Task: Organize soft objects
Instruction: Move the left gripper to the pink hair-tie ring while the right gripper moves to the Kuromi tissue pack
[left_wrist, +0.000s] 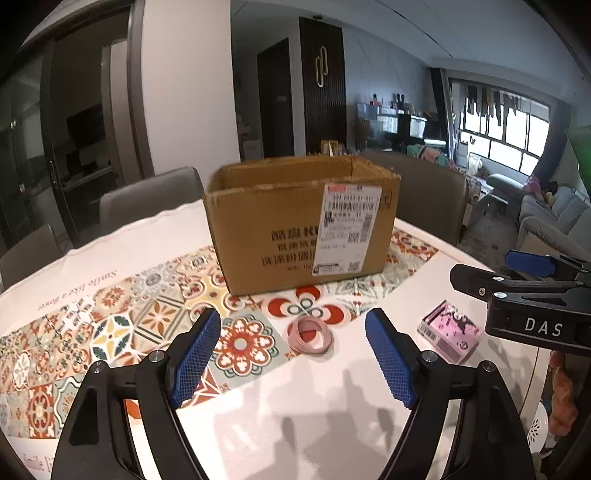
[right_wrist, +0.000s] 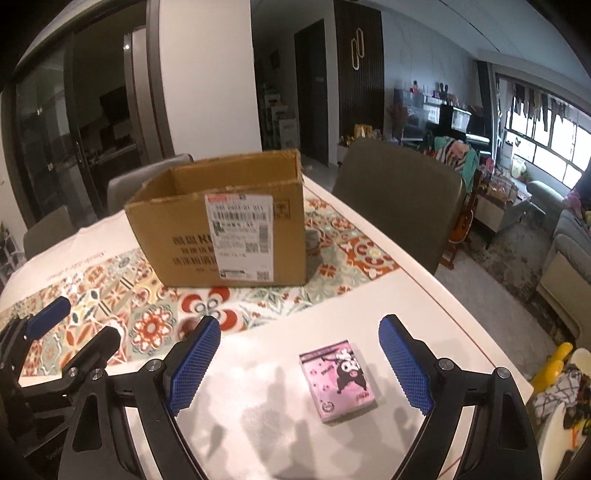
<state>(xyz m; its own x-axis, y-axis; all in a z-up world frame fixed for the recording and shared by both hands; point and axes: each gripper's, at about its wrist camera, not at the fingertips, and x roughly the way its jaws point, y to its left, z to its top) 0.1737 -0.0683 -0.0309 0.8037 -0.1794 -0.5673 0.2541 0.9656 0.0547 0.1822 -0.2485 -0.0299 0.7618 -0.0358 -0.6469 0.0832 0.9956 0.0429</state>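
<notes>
Hair bands (left_wrist: 310, 335), a pink coil, lie on the table just ahead of the left gripper (left_wrist: 293, 360), between its wide, empty jaws. A pink tissue pack (right_wrist: 338, 380) lies likewise inside the right gripper (right_wrist: 299, 369), also spread and empty. Approach step, apparently; next, close gently, then carry to the cardboard box (left_wrist: 301, 225) behind.

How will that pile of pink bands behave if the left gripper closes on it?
The pink bands are thin loose loops, so probably floppy and light. They lie overlapped, so a pinch may lift only some. Lying flat, they shouldn't roll.
</notes>
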